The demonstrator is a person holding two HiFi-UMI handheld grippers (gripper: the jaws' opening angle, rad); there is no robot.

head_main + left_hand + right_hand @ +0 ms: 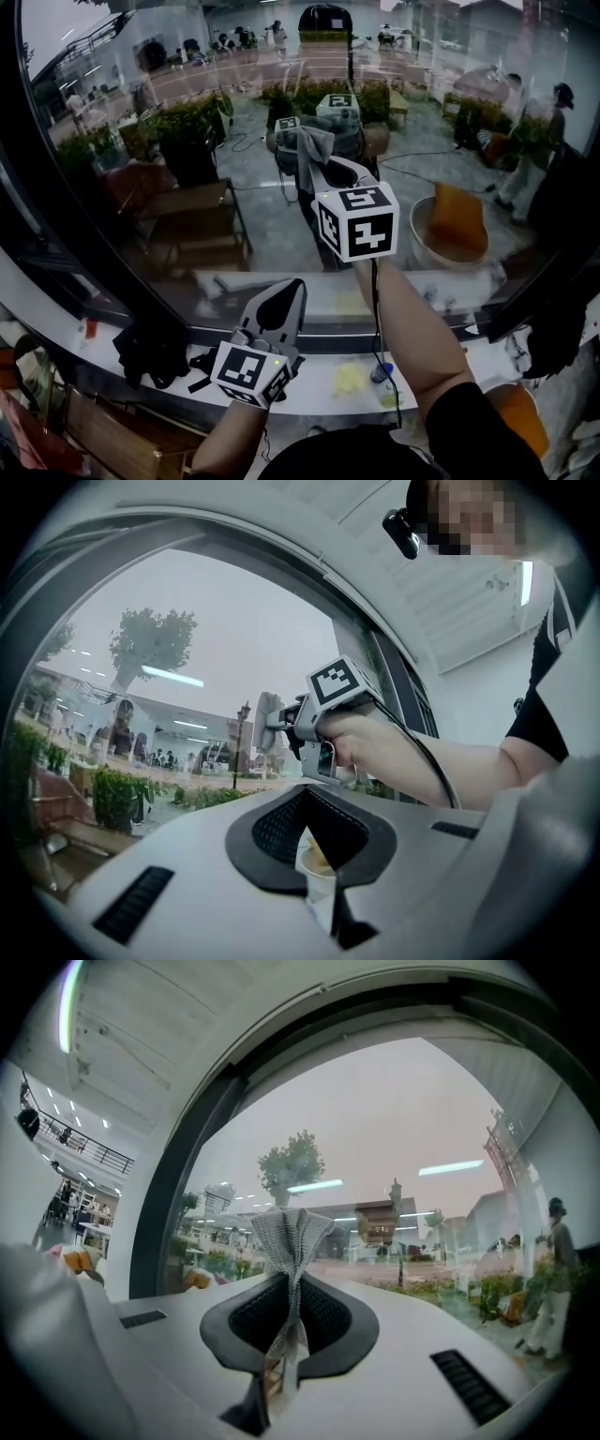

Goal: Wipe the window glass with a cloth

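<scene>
Right gripper [286, 1340]: my jaws pinch the grey cloth [289, 1232], clearest in its own view.
Left gripper [317, 860]: jaws pressed together, empty.
Head view: cloth up by the window glass [122, 206].

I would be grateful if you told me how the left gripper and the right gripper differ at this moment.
The right gripper is held high, up by the window glass; the left gripper sits lower, just above the white sill. The right gripper is shut on a grey cloth; the left gripper has its jaws together and holds no cloth. Both point toward the glass.
</scene>
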